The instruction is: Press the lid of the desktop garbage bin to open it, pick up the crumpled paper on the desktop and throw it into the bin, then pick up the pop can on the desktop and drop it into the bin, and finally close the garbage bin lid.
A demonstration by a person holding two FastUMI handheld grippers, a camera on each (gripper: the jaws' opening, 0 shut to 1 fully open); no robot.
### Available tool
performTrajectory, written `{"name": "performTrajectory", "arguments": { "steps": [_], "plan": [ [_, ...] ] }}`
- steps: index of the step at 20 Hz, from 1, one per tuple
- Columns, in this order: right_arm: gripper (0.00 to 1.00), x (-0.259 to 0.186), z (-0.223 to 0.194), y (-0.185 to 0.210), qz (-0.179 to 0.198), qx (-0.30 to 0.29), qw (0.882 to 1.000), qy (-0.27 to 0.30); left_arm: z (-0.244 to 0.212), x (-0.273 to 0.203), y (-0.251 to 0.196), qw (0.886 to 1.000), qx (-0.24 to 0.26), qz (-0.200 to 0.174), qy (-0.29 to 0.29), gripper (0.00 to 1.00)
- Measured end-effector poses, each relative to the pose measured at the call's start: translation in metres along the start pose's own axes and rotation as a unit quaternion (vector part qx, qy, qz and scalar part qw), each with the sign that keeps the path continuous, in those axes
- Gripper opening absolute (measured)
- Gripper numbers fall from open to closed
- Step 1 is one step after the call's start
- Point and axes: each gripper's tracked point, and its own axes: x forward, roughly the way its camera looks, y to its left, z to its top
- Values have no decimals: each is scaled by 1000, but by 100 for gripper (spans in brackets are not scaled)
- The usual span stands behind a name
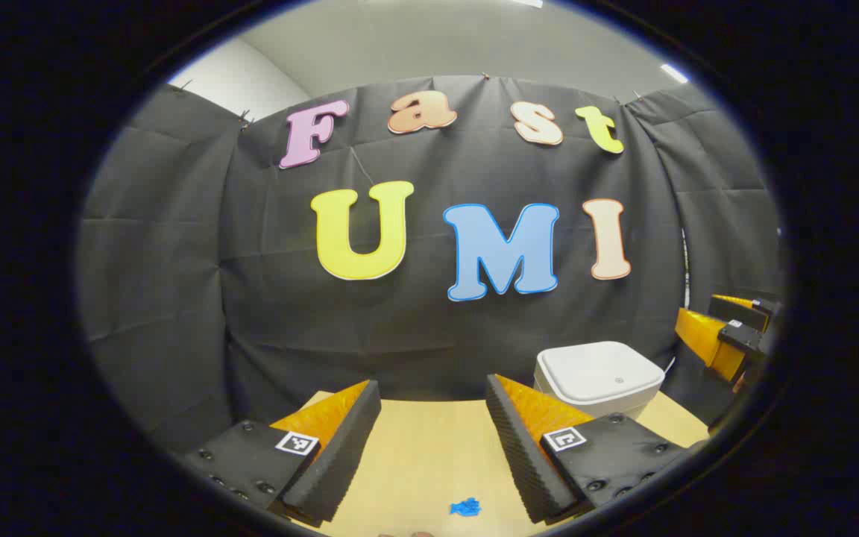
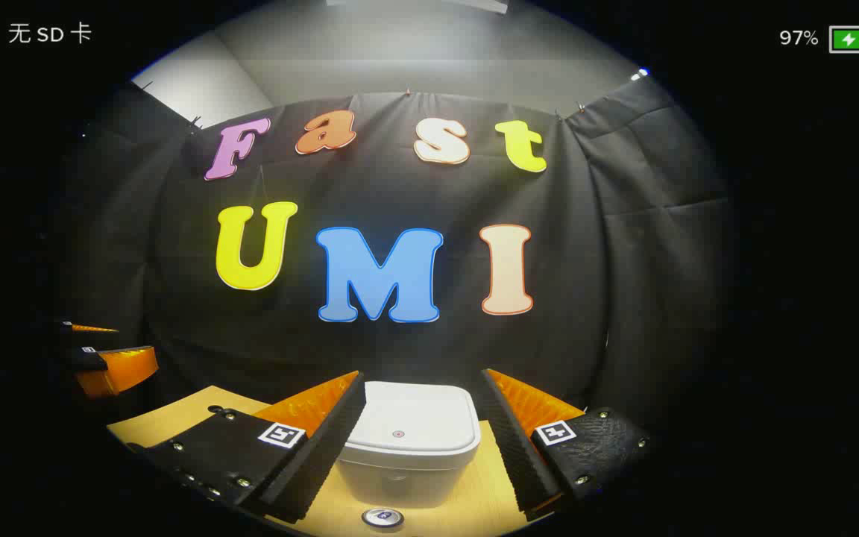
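Bin closed, nothing binned yet

Lid [image 2: 411, 419] is sitting flat on the white garbage bin [image 2: 407, 466], so the opening press is not yet done. The right gripper [image 2: 422, 440] is hovering in front of the bin with its fingers [image 2: 508, 440] spread wide, framing the bin without touching it. The pop can [image 2: 382, 517] is standing on the tabletop [image 2: 474, 507] just in front of the bin (only its top is visible). The left gripper [image 1: 433, 440] is waiting off to the bin's side, fingers spread and holding nothing; a small blue scrap [image 1: 465, 508] is lying near it. I cannot make out the crumpled paper. Every step appears to be remaining: press, paper, can, close.
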Motion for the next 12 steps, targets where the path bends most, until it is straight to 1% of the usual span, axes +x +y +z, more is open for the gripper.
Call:
{"name": "performTrajectory", "arguments": {
  "steps": [2,5,8,12],
  "plan": [
    [97,-3,-2,0,-1,5,1000,7,2,-3,-1,1000,2,2,-1,94],
    [97,-7,4,0,0,9,1000,3,1,-8,-3,1000,-4,3,0,95],
    [97,-9,8,-3,-4,13,1000,0,0,-11,-7,1000,-11,2,1,94],
    [96,-12,6,-1,-3,15,1000,8,0,-15,-11,1000,-9,0,0,95]
  ]
}}
